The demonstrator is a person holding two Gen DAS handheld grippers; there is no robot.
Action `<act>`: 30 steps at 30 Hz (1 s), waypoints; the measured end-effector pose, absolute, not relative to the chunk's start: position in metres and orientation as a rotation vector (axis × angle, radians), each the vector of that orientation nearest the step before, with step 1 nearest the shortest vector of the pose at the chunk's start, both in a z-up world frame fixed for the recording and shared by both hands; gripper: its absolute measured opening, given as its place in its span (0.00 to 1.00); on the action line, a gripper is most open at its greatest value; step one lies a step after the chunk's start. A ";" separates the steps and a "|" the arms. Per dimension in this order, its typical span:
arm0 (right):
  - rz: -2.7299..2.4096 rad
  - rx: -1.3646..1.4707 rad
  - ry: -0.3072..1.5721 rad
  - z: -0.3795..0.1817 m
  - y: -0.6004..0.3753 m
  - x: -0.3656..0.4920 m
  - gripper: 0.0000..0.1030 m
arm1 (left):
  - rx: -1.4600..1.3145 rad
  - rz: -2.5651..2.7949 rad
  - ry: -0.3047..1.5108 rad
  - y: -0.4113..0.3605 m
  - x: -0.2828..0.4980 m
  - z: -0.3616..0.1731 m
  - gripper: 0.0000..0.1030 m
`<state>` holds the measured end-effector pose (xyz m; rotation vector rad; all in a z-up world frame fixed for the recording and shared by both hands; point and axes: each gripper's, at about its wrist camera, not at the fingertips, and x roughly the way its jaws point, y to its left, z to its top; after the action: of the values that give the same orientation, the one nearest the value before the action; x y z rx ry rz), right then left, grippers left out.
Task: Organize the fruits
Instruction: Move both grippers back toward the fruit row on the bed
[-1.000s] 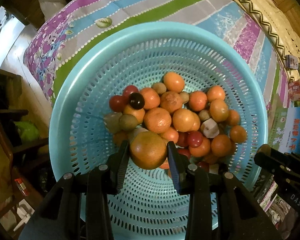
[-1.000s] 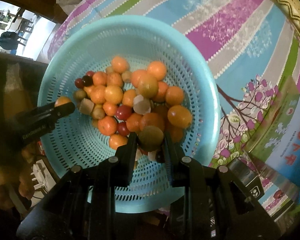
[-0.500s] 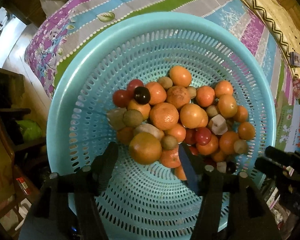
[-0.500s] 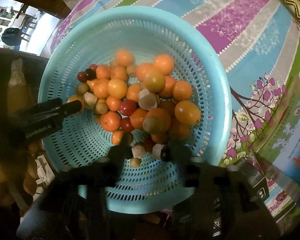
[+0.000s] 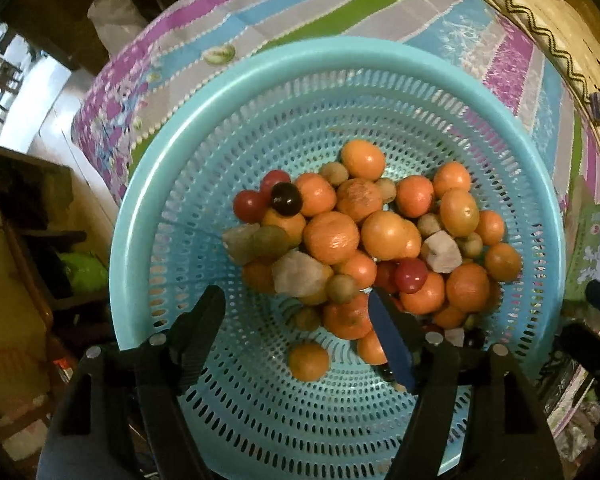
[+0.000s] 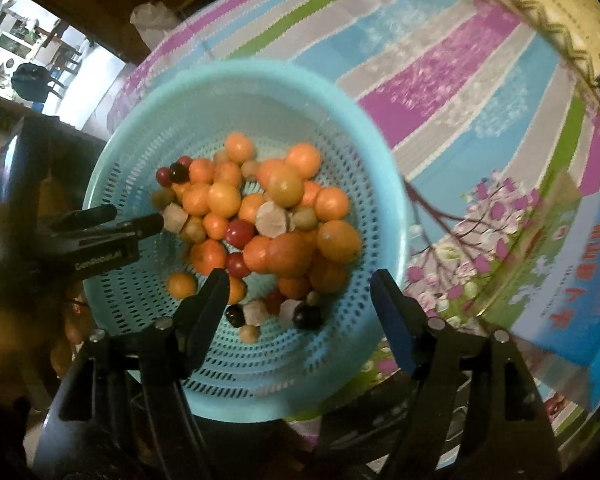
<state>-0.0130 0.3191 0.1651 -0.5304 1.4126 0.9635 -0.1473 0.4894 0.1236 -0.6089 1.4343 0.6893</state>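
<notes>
A turquoise perforated basket holds a heap of fruit: oranges, small red and dark round fruits, brownish ones and pale chunks. My left gripper points straight down over the basket's near side. Its jaws are opening and nothing is between them. One orange lies alone on the basket floor just below them. My right gripper hangs above the basket's near right rim, jaws opening and empty. The left gripper also shows at the basket's left side.
The basket stands on a striped, flowered tablecloth. A blue printed box lies to the right. A woven mat lines the far edge. A white bag sits beyond the table, whose left edge drops to dark furniture.
Both grippers opened. The orange fell from the left gripper onto the basket floor. The brownish-green fruit left the right gripper for the heap, and the right gripper rose.
</notes>
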 end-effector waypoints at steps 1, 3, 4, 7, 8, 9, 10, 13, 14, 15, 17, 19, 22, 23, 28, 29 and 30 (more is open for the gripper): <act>0.965 -0.530 1.396 0.168 0.316 -0.013 0.72 | -0.594 0.693 1.429 0.487 -0.145 0.127 0.73; 0.970 -0.527 1.363 0.174 0.310 -0.011 0.72 | -0.569 0.703 1.417 0.481 -0.141 0.134 0.73; 0.971 -0.525 1.344 0.177 0.306 -0.010 0.72 | -0.565 0.705 1.413 0.479 -0.139 0.136 0.73; 0.974 -0.508 1.309 0.188 0.295 -0.007 0.72 | -0.545 0.708 1.401 0.469 -0.133 0.143 0.73; 0.974 -0.504 1.297 0.191 0.291 -0.006 0.72 | -0.539 0.707 1.400 0.465 -0.131 0.145 0.73; 0.975 -0.500 1.284 0.194 0.288 -0.006 0.72 | -0.531 0.706 1.398 0.461 -0.129 0.147 0.73; 0.977 -0.494 1.268 0.198 0.284 -0.006 0.72 | -0.522 0.706 1.395 0.458 -0.127 0.149 0.73; 0.981 -0.470 1.226 0.208 0.270 -0.006 0.72 | -0.497 0.702 1.383 0.445 -0.120 0.157 0.73; 0.981 -0.459 1.219 0.211 0.266 -0.005 0.72 | -0.487 0.698 1.377 0.439 -0.118 0.161 0.73; 0.980 -0.447 1.212 0.213 0.262 -0.005 0.72 | -0.480 0.696 1.374 0.436 -0.117 0.163 0.73; 0.977 -0.421 1.193 0.218 0.252 -0.004 0.72 | -0.458 0.688 1.360 0.425 -0.112 0.170 0.73; 0.969 -0.394 1.166 0.225 0.238 -0.003 0.72 | -0.441 0.678 1.343 0.415 -0.107 0.178 0.73; 0.946 -0.356 1.138 0.232 0.214 0.001 0.72 | -0.406 0.638 1.316 0.393 -0.096 0.189 0.73; 0.930 -0.346 1.132 0.234 0.205 0.002 0.72 | -0.389 0.618 1.309 0.383 -0.091 0.192 0.73; 0.761 -0.217 1.058 0.245 0.131 0.012 0.72 | -0.288 0.468 1.164 0.322 -0.060 0.230 0.73; 0.702 -0.180 1.026 0.247 0.107 0.013 0.72 | -0.252 0.388 1.095 0.295 -0.053 0.244 0.73; 0.643 -0.152 1.000 0.246 0.085 0.013 0.75 | -0.221 0.312 1.043 0.272 -0.047 0.255 0.73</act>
<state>0.0133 0.0845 0.2464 -0.1517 1.0002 0.6427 -0.0469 0.2716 0.2551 -0.2212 1.0432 0.3125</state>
